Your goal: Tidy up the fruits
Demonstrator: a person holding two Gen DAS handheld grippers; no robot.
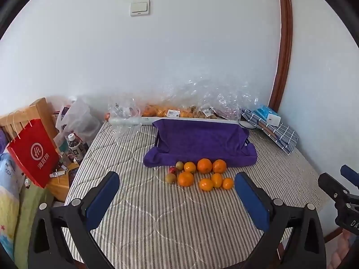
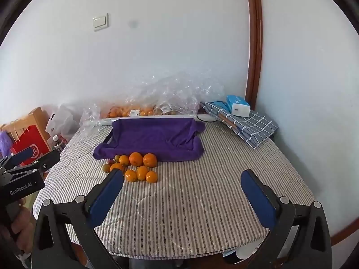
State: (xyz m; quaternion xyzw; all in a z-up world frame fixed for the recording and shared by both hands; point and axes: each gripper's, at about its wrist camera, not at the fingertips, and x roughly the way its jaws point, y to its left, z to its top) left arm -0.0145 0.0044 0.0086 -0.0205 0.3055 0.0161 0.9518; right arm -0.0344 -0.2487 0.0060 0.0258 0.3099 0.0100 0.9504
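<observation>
On the striped cloth of the table (image 1: 157, 219), just in front of a purple towel (image 1: 199, 143), lies a little pile of fruit (image 1: 197, 174). Most pieces are oranges, and a few small greenish and red ones sit on the pile's left side. They touch each other or lie very close.

Both grippers are wide open and hold nothing. The left gripper (image 1: 177, 199) hangs near the pile and tips down toward it. The right gripper (image 2: 181, 197) points at bare cloth, with the pile off to its left.

I think no fruit is picked yet. The purple towel seems to cover a tray, and that may be where the fruit goes, but I cannot be sure. A good start would be an orange at the edge of the pile, like the front right one (image 1: 228, 183). Round fruit rolls, so the fingers should come down on both sides and close softly.

Behind the towel lie crinkly clear bags (image 1: 202, 98) with more fruit inside. A folded checked cloth (image 1: 273, 132) sits at the far right corner. A red paper bag (image 1: 33, 152) stands off the table's left. None of these block the way.
</observation>
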